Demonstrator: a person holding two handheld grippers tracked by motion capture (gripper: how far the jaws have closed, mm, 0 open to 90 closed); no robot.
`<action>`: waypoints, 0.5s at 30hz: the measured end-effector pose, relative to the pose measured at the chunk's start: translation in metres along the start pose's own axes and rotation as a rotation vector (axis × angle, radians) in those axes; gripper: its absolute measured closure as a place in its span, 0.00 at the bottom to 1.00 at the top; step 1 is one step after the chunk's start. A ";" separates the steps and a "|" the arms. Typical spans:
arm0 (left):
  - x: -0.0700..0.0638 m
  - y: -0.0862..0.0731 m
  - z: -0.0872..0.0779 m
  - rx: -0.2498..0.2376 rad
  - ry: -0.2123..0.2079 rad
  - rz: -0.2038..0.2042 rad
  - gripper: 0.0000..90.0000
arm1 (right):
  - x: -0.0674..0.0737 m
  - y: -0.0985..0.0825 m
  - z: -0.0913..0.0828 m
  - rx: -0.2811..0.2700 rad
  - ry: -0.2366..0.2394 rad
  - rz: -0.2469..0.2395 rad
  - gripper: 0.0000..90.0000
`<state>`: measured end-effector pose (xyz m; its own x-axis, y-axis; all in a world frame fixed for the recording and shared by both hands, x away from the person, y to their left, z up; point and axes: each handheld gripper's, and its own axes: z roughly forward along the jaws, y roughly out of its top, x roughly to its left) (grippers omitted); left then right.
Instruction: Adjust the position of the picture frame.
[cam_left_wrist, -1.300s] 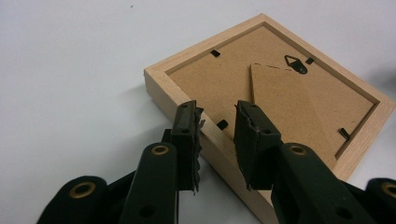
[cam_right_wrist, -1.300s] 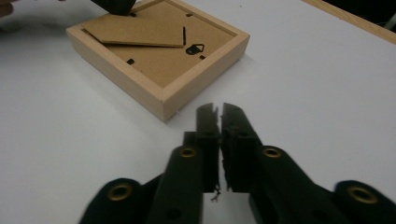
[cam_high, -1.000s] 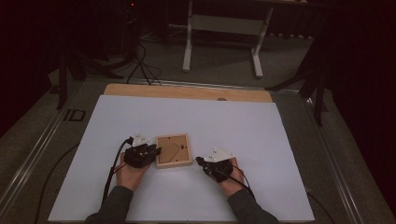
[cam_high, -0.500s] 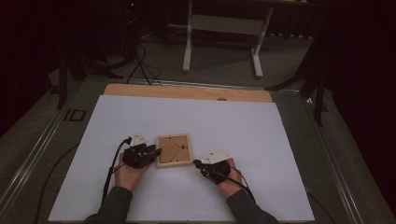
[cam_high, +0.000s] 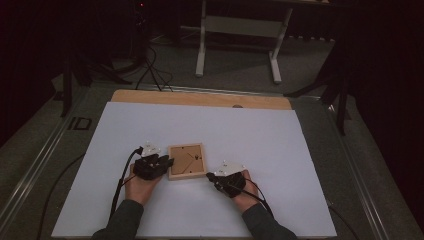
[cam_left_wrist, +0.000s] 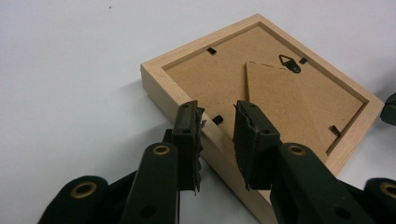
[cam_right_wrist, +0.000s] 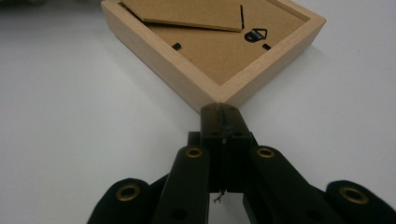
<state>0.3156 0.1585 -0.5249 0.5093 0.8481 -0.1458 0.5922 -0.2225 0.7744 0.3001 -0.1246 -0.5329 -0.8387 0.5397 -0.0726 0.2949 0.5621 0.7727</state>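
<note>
Hands come in from the bottom of the high view, each bearing a claw on the white surface (cam_high: 280, 150). A small wooden picture frame (cam_high: 186, 161) lies back side up between them, near the person's edge. The left claw (cam_high: 167, 162) meets the frame's left edge; the right claw (cam_high: 209, 175) sits at its lower right corner.

Left gripper view: the left claw (cam_left_wrist: 218, 135) straddles the frame's (cam_left_wrist: 261, 88) near wooden rail, one jaw outside it and one over the brown backing board. Its jaws have just been closing, with the rail between them, yet gaps still show beside the pads, so it is released.

Right gripper view: the right claw (cam_right_wrist: 225, 122) is clenched, jaws pressed together on nothing, its tip at the nearest corner of the frame (cam_right_wrist: 210, 51); whether it touches is unclear. The hanger and folded stand face up.
</note>
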 end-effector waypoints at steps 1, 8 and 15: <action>0.000 0.000 0.001 -0.003 -0.001 0.001 0.79 | -0.001 0.000 0.000 0.001 -0.004 0.001 0.99; -0.002 0.001 0.003 -0.008 0.003 -0.008 0.79 | -0.003 -0.001 -0.001 0.001 -0.005 0.008 0.99; -0.005 0.007 0.011 -0.010 0.010 0.004 0.80 | -0.006 -0.002 -0.004 0.001 -0.003 0.018 0.99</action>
<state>0.3239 0.1474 -0.5259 0.5053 0.8520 -0.1372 0.5839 -0.2205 0.7813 0.3029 -0.1312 -0.5314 -0.8321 0.5513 -0.0606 0.3103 0.5534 0.7729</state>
